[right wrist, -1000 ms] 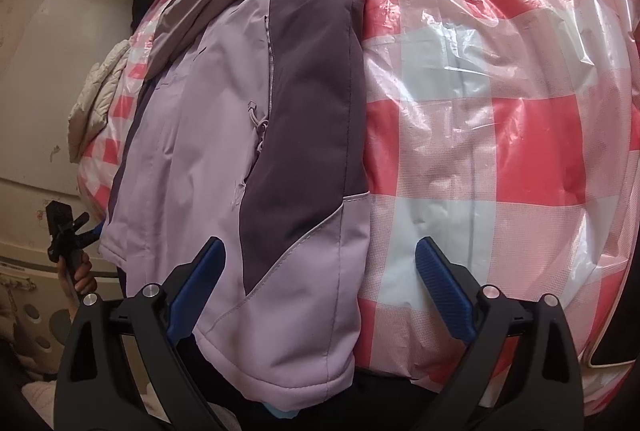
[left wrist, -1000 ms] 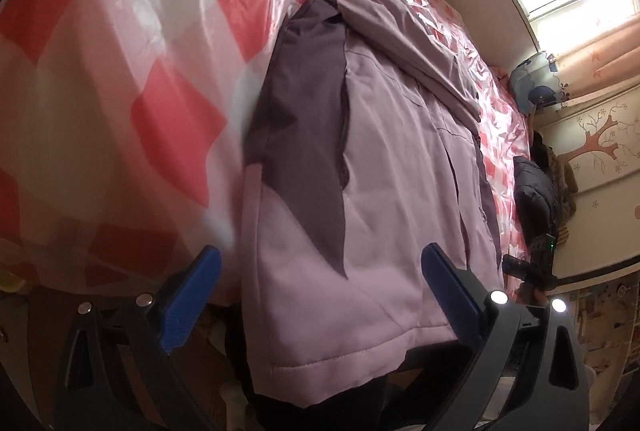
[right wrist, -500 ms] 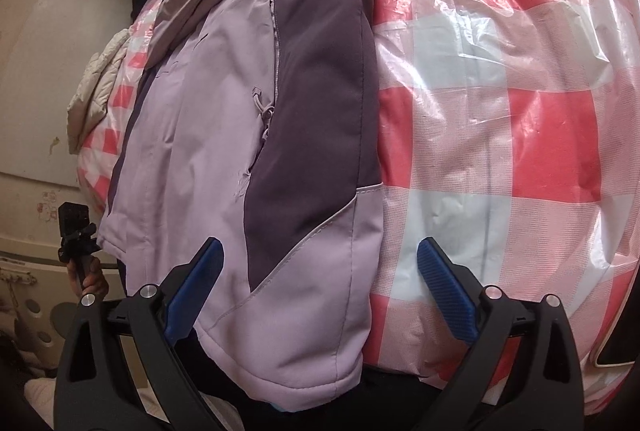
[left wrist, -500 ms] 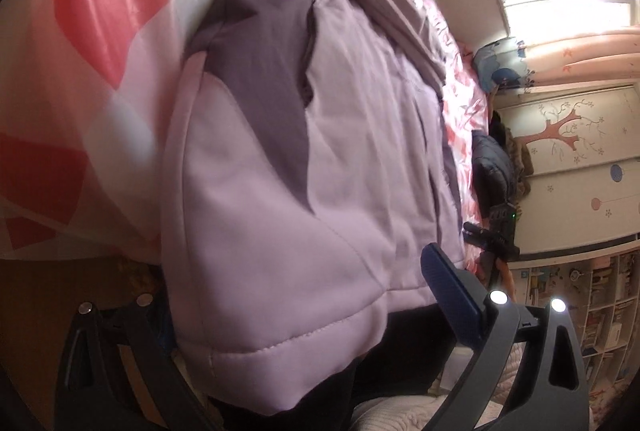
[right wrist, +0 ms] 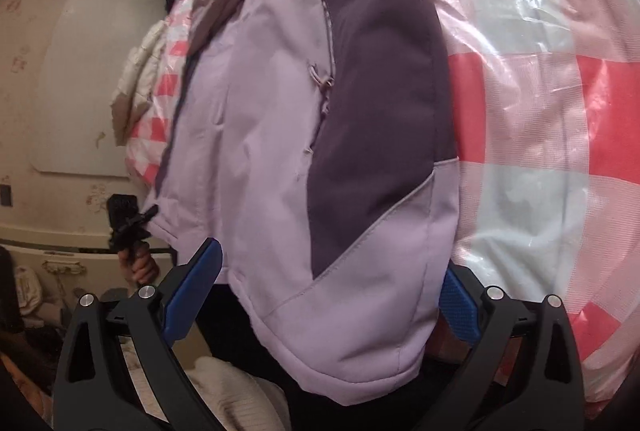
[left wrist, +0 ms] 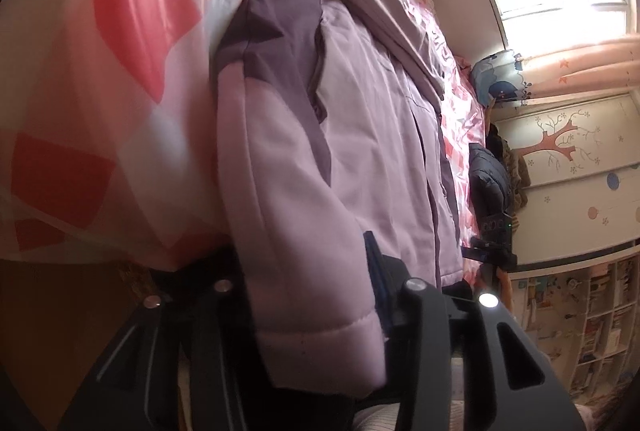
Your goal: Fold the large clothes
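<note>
The lilac and plum padded jacket lies lengthwise on the bed, over a red-and-white checked plastic sheet, its hem hanging off the near edge. This looks like the grasping step before a fold. The left gripper has one hem corner between its fingers, which seem pressed onto the quilted fabric, though one finger is hidden behind it. The right gripper has its fingers spread wide on either side of the other hem corner, not pinching. Next, I judge, the right must close on the hem so both can lift together. Open sheet lies to the right of the jacket; a dark garment sits at the far side.
</note>
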Action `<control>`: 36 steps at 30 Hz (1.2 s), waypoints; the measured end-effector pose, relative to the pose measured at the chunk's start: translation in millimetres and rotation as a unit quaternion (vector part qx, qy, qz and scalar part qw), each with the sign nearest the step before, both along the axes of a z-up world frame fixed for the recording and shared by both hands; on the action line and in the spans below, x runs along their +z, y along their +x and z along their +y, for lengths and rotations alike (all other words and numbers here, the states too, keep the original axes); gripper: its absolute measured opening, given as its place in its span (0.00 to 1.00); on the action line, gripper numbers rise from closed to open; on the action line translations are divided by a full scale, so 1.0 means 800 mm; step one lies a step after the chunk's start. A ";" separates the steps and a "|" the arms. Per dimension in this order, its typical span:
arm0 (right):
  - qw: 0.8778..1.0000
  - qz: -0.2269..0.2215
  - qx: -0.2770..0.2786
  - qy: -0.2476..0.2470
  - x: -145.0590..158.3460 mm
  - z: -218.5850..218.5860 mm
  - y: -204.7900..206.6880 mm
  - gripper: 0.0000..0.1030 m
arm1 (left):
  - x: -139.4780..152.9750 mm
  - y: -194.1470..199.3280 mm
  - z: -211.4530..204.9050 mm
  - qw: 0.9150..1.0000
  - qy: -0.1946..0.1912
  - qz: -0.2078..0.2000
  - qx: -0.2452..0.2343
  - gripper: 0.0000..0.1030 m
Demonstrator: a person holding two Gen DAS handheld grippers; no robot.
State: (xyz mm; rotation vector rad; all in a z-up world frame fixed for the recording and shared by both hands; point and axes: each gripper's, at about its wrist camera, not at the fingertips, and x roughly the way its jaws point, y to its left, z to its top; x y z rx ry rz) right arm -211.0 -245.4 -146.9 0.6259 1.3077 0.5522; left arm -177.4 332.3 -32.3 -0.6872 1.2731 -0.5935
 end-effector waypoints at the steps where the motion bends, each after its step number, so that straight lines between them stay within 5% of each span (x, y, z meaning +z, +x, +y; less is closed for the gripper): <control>1: 1.000 0.006 0.007 -0.009 -0.002 0.006 0.001 0.92 | -0.004 0.001 -0.003 1.000 0.001 0.006 -0.003 0.48; 4: 1.000 0.007 0.010 -0.011 -0.001 0.013 0.004 0.91 | -0.006 0.004 -0.011 1.000 0.001 0.003 -0.011 0.48; 6: 1.000 -0.014 0.008 -0.001 0.005 0.016 0.004 0.71 | -0.001 0.004 -0.013 1.000 0.011 -0.010 -0.009 0.41; 8: 0.999 -0.031 -0.004 -0.014 0.009 0.019 0.001 0.29 | 0.005 0.001 -0.011 1.000 0.015 -0.019 -0.002 0.31; 14: 0.988 -0.141 -0.049 0.027 0.065 0.020 -0.011 0.16 | 0.039 0.001 -0.014 0.999 0.000 -0.047 0.011 0.16; 19: 0.968 -0.226 -0.086 0.059 0.152 -0.003 -0.026 0.14 | 0.106 -0.010 -0.025 0.994 -0.026 -0.103 0.007 0.14; 25: 0.960 -0.263 -0.089 0.043 0.218 -0.046 -0.102 0.14 | 0.158 -0.067 -0.018 0.987 -0.049 -0.146 -0.038 0.14; 27: 0.968 -0.240 -0.065 0.025 0.214 -0.054 -0.130 0.16 | 0.156 -0.085 -0.020 0.987 -0.020 -0.145 -0.066 0.17; 31: 0.993 -0.117 -0.018 -0.021 0.148 -0.076 -0.177 0.33 | 0.106 -0.106 0.006 0.992 0.047 -0.081 -0.088 0.32; 34: 0.988 -0.086 -0.081 -0.103 0.125 -0.110 -0.191 0.49 | 0.074 -0.105 0.029 0.987 0.122 -0.035 -0.097 0.53; 36: 0.985 -0.105 -0.123 -0.067 0.135 -0.135 -0.181 0.54 | 0.068 -0.096 0.053 0.980 0.180 -0.024 -0.077 0.53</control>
